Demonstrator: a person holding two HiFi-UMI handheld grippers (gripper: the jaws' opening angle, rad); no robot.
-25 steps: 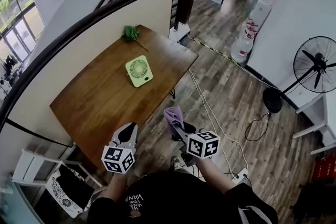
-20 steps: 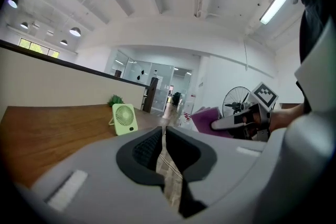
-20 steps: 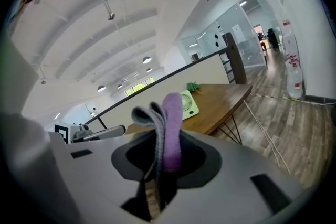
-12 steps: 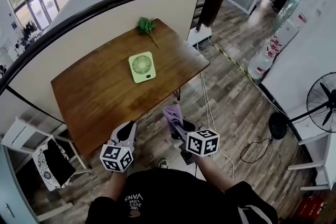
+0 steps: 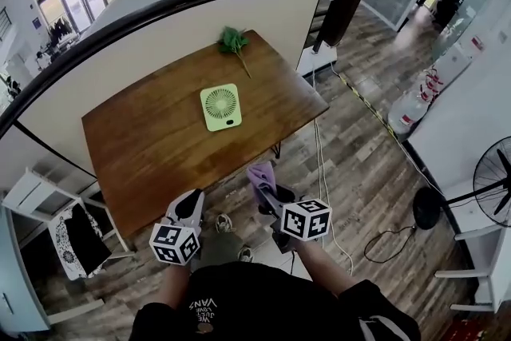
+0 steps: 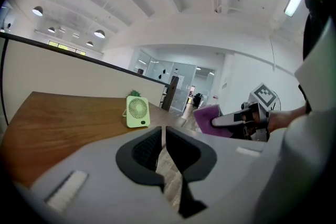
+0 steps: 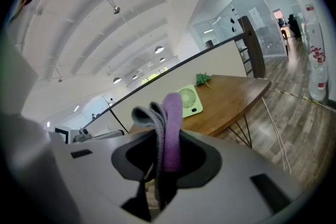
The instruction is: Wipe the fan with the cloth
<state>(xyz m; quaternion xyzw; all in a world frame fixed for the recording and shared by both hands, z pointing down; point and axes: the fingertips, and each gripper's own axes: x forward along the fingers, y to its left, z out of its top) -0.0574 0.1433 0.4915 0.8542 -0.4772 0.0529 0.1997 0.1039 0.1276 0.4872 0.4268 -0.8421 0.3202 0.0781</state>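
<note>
On the worktop: the green desk fan (image 5: pixel 221 107) is standing near the middle of the wooden worktop (image 5: pixel 144 148), with its round grille facing the near edge and the person. A leafy sprig (image 5: pixel 233 40) is lying at the far corner behind it, well apart.
Fan's face: the square body is standing upright or leaning back a little; I cannot tell which. Either way its flat front is presenting itself to a wipe coming from the near side.
Cloth: the purple-and-grey cloth (image 7: pixel 169 128) is sticking up, folded, out of the right tool (image 7: pixel 163 149), whose jaws are clenching it.
Right tool to fan: this tool is hovering over the floor (image 5: pixel 359 164), just off the worktop's near edge. In the head view the fan is lying ahead and somewhat to the left, well apart. In the right gripper view the fan is showing just beside the cloth's tip, so the tool is pointing almost straight at it.
Left tool: the left tool (image 6: pixel 163 136) is pressing its jaws together on nothing. It too is hanging short of the near edge, with the fan ahead.
Nearer hand: both seem about equally far, so the cloth-bearing right one is probably the hand to go.
Coming move: it is likely calling for a reach forward over the near edge until the cloth is meeting the grille.
</note>
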